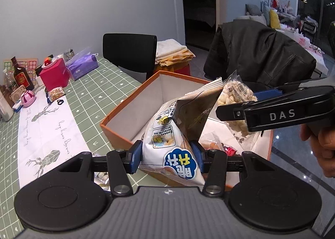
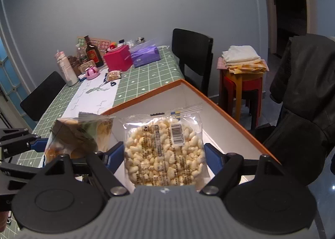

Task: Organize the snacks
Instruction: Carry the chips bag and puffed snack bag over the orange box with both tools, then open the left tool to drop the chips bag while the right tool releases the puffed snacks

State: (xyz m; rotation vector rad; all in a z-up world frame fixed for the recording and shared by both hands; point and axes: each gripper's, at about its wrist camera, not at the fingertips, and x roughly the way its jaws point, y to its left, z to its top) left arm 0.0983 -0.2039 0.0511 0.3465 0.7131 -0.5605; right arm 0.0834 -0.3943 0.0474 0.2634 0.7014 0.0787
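My left gripper (image 1: 167, 155) is shut on a white snack bag (image 1: 165, 134) with a blue logo, its blue pads pressing both sides. The bag hangs over the near edge of an open orange box (image 1: 117, 117) with a white inside. My right gripper (image 2: 164, 155) is shut on a clear pack of puffed rice (image 2: 163, 149), held above the same box (image 2: 230, 121). In the left wrist view that rice pack (image 1: 234, 94) shows at the right, just beside the white bag's top. In the right wrist view the white bag (image 2: 79, 134) sits at the left, close to the rice pack.
Small wrapped snacks (image 1: 219, 147) lie in the box's near corner. On the green checked tablecloth (image 1: 100, 84) stand a red box (image 1: 54, 73), a purple tissue pack (image 1: 82, 66), a bottle (image 1: 21, 75) and a small snack pack (image 1: 56, 92). A black chair (image 1: 129, 52), a jacket-draped chair (image 1: 261, 57) and a stool with folded cloths (image 2: 242, 61) stand behind.
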